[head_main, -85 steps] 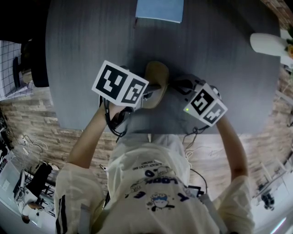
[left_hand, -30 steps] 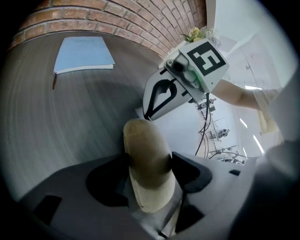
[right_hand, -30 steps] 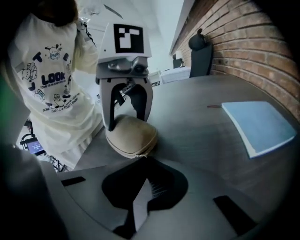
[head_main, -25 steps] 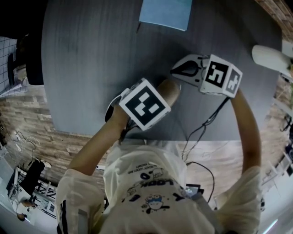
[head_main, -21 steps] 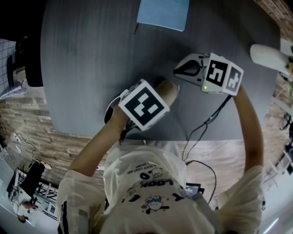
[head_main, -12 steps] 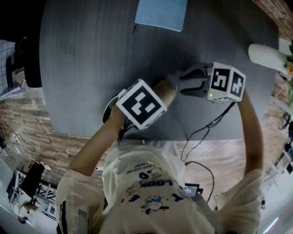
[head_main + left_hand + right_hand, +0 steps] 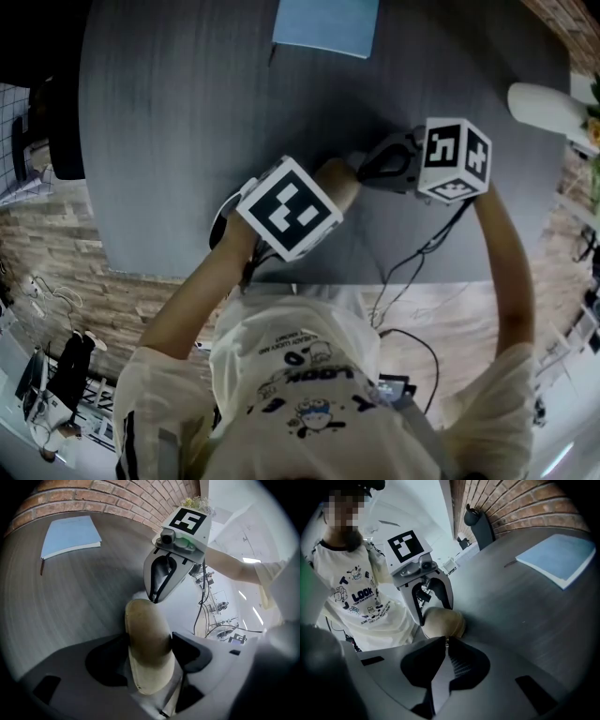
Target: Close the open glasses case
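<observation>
As we look down past our pale printed shirt (image 7: 300, 375), our left claw (image 7: 150, 643) reaches in from about 7 o'clock and is clamped on the tan glasses case (image 7: 143, 620), with one pad pressed against each long side close to its near end. That case sits just right of the middle of the head view, not far inside the near edge of the dark grey counter (image 7: 187, 141), its length running away from us toward 1 o'clock. We cannot tell whether its lid is fully down. At the case's far end, about 2 o'clock from it, we hold our right claw (image 7: 445, 641). Its jaws have just been closing and now stand together, tip to tip, right against the rounded end of the case, and we see nothing between them. Farther out, at 12 o'clock, a blue notebook (image 7: 325, 23) lies flat near the counter's far edge, well apart from the case. A white rounded object (image 7: 544, 101) lies at 2 o'clock by the brick wall (image 7: 117, 496).
</observation>
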Motion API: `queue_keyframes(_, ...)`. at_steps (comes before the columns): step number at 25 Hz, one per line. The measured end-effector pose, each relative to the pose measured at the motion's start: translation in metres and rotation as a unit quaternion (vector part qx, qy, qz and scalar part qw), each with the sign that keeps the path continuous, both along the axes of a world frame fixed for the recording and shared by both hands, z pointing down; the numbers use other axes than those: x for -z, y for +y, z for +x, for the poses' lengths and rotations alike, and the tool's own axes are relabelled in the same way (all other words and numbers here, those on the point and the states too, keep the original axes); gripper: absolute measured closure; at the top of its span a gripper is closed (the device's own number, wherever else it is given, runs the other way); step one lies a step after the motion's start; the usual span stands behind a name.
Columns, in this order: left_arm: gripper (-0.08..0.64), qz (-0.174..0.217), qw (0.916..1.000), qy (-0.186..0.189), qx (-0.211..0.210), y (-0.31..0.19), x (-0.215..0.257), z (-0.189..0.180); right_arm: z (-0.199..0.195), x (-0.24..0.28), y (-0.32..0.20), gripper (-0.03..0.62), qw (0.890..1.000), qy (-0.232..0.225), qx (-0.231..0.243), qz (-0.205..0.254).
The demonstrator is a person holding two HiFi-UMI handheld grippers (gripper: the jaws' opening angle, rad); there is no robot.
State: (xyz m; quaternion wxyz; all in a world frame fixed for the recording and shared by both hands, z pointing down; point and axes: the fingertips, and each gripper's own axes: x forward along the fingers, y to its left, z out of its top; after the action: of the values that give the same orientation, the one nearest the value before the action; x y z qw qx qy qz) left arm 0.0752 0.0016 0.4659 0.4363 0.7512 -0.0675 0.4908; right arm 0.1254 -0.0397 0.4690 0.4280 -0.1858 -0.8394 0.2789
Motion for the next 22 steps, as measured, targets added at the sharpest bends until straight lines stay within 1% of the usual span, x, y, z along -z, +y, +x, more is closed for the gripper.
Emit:
queue_keyframes(4,0.278,0.001,1.0000,-0.001,0.001,0.000,-0.001,0.000,-0.001,0.002,0.000,0.575,1.000,-0.015,-0.021,0.007)
queue_keyframes(6,0.278,0.002,1.0000,0.000,0.001,0.001,-0.001,0.001,-0.001,0.003,-0.001,0.583,0.999,-0.025,-0.035,0.019)
queue_keyframes(10,0.278,0.013,0.9999,0.006,-0.001,0.001,0.000,0.000,-0.002,0.004,-0.003,0.591,0.993,-0.046,-0.091,0.053)
queue_keyframes(14,0.278,0.022,0.9997,0.004,-0.009,0.000,-0.001,0.002,-0.001,0.004,-0.008,0.591,0.984,-0.050,-0.165,0.047)
queue_keyframes(16,0.278,0.024,0.9997,0.003,-0.011,0.000,-0.001,0.001,-0.003,0.003,-0.013,0.592,0.979,-0.048,-0.192,0.042)
queue_keyframes(19,0.278,0.026,0.9996,0.003,-0.013,0.000,-0.001,0.003,-0.010,0.002,-0.024,0.592,0.974,-0.051,-0.217,0.039)
queue_keyframes(22,0.278,0.027,0.9995,0.002,-0.016,0.000,-0.002,0.005,-0.020,0.002,-0.034,0.592,0.973,-0.055,-0.220,0.043)
